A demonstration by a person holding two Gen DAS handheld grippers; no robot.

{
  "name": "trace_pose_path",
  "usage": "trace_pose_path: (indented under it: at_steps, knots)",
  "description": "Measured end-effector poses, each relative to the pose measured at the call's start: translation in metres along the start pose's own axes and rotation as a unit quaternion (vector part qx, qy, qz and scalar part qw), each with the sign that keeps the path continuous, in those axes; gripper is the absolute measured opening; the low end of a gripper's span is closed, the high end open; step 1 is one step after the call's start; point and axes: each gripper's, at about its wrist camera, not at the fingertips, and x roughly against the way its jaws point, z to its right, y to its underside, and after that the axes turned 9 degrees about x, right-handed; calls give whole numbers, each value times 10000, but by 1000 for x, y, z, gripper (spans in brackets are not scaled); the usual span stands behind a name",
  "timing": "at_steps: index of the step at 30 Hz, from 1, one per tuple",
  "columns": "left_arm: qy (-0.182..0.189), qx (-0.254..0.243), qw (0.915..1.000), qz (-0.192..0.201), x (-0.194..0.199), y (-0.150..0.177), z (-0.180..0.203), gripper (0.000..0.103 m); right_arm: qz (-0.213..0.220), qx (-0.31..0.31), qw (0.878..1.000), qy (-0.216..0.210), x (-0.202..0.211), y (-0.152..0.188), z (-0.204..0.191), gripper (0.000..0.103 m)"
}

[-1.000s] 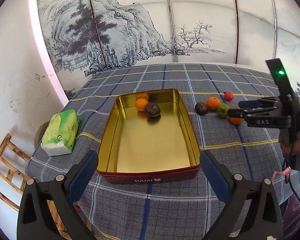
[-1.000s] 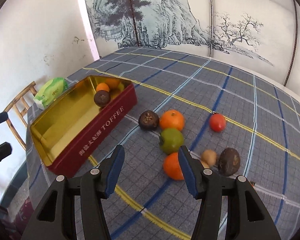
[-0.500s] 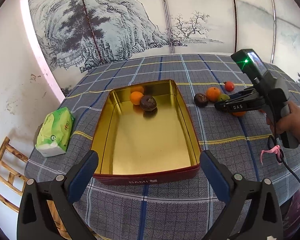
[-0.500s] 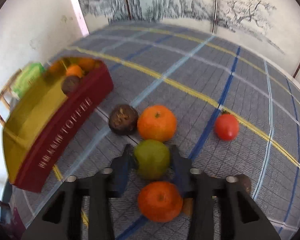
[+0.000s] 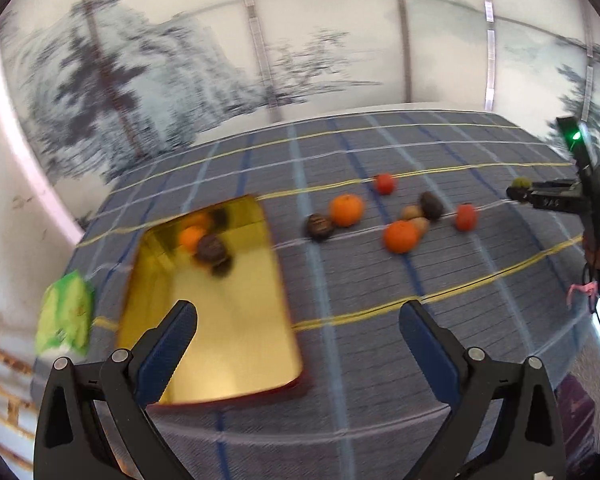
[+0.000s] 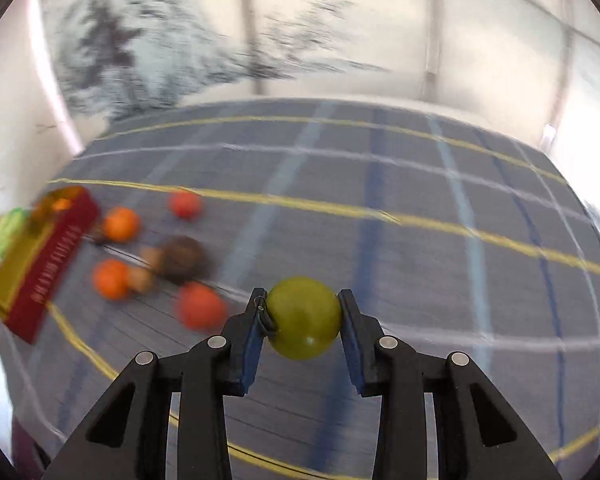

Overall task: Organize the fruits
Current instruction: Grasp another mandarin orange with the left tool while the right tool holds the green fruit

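Observation:
My right gripper (image 6: 303, 322) is shut on a green fruit (image 6: 304, 318) and holds it above the checked tablecloth, to the right of the loose fruits; it also shows in the left wrist view (image 5: 520, 192) at the far right. My left gripper (image 5: 298, 340) is open and empty, above the near right corner of the gold tin (image 5: 220, 320). The tin holds an orange (image 5: 191, 237) and a dark fruit (image 5: 211, 249). Several loose fruits lie right of the tin: oranges (image 5: 346, 210), a red one (image 5: 385, 183) and dark ones (image 5: 319, 226).
A green tissue pack (image 5: 65, 316) lies left of the tin, by the table's left edge. A wooden chair (image 5: 0, 376) stands below it. A painted screen stands behind the table. Both views are blurred by motion.
My right gripper has closed on the green fruit, lifted it from among the loose fruits and carried it right. My left gripper has swung right, so the tin sits further left.

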Motion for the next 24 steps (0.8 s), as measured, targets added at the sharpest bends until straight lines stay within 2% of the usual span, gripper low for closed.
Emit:
trace_pose_path:
  at_steps: [3, 7, 12, 14, 17, 19, 21, 23, 24]
  knots:
    - [317, -183, 9992, -153, -18, -12, 18, 100, -31, -307, 9995, 52, -3, 15, 27, 37]
    - [765, -461, 9943, -585, -51, -30, 44, 100, -57, -506, 9987, 32, -9, 20, 40, 37]
    - [750, -1010, 9902, -603, -79, -43, 68, 100, -37, -637, 9979, -91, -15, 25, 49, 37]
    - [875, -1161, 9869, -701, -93, -48, 75, 99, 41, -646, 9978, -143, -15, 25, 49, 37]
    - [997, -1370, 9811, -935, -115, -55, 83, 94, 47, -678, 9974, -221, -16, 27, 48, 37]
    - [1057, -1510, 9763, -1137, -130, -57, 86, 85, 66, -692, 9972, -262, -16, 28, 48, 37]
    - [1091, -1594, 9728, -1278, -141, -58, 87, 83, 123, -670, 9973, -288, -15, 28, 46, 37]
    - [1110, -1656, 9691, -1453, -152, -58, 88, 77, 117, -633, 9974, -308, -15, 29, 44, 37]
    - [1137, -1686, 9671, -1530, -157, -59, 89, 68, 121, -619, 9975, -313, -15, 29, 43, 37]
